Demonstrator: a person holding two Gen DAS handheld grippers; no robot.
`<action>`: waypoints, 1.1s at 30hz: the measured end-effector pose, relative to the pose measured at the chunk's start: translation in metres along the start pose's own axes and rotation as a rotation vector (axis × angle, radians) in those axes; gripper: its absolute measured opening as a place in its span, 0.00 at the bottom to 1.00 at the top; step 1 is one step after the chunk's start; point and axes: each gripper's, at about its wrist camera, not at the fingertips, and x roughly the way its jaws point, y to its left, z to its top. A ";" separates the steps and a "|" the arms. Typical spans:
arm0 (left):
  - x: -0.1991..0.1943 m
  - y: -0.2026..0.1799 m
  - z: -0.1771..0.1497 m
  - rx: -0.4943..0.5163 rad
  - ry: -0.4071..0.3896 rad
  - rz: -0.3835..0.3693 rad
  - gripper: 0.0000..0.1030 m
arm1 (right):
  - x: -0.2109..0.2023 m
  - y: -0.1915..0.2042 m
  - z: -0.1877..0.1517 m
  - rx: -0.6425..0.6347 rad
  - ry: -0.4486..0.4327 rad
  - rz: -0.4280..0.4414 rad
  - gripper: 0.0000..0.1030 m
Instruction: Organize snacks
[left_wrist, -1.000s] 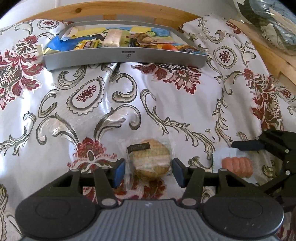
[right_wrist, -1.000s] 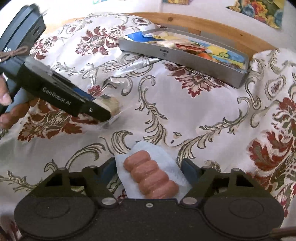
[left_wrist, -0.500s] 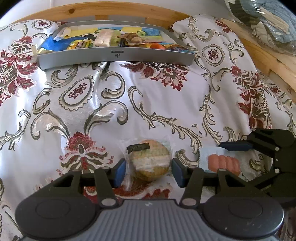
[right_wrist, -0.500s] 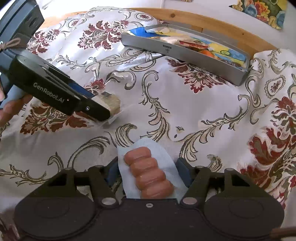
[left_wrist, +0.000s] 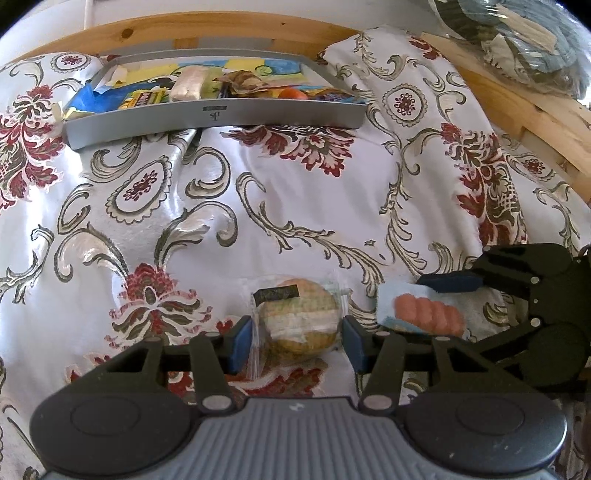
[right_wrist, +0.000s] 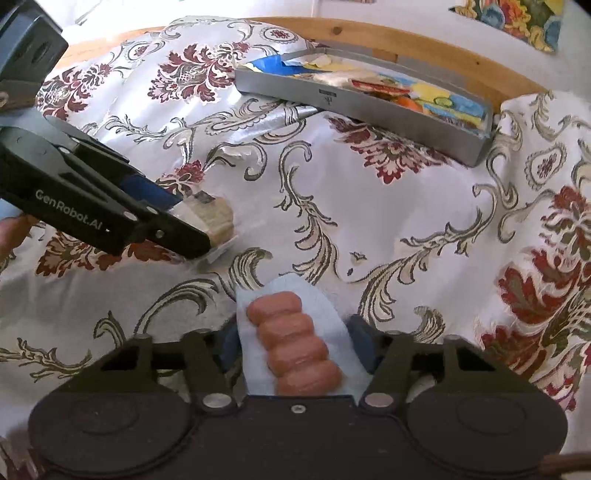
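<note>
A round cake in clear wrap (left_wrist: 299, 321) sits between the blue pads of my left gripper (left_wrist: 297, 339), which is shut on it. The right wrist view shows that same gripper (right_wrist: 207, 221) from the side, low over the floral cloth. My right gripper (right_wrist: 295, 350) is shut on a pale blue pack of sausages (right_wrist: 291, 343). In the left wrist view that pack (left_wrist: 424, 314) hangs just right of the cake. A grey tray (left_wrist: 221, 118) holding several snack packets lies at the far edge of the cloth, also in the right wrist view (right_wrist: 369, 107).
A floral cloth (left_wrist: 295, 206) covers the surface between the grippers and the tray. A wooden rail (left_wrist: 184, 29) runs behind the tray. A clear bag with fabric (left_wrist: 517, 44) lies at the back right. A person's hand (right_wrist: 11, 229) holds the left gripper.
Both grippers keep their snacks while the cloth slides past beneath them. The sausage pack has drifted left, closer to the cake. The tray has shifted left in the left wrist view.
</note>
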 end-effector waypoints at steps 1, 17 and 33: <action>0.000 -0.001 0.000 0.000 -0.001 -0.002 0.54 | 0.000 0.002 0.000 -0.002 -0.002 -0.006 0.51; -0.007 -0.003 -0.002 -0.018 -0.031 -0.010 0.54 | -0.007 0.013 0.004 -0.037 -0.081 -0.099 0.46; -0.008 -0.001 -0.002 -0.027 -0.044 -0.005 0.54 | -0.004 0.024 0.004 -0.137 -0.100 -0.158 0.17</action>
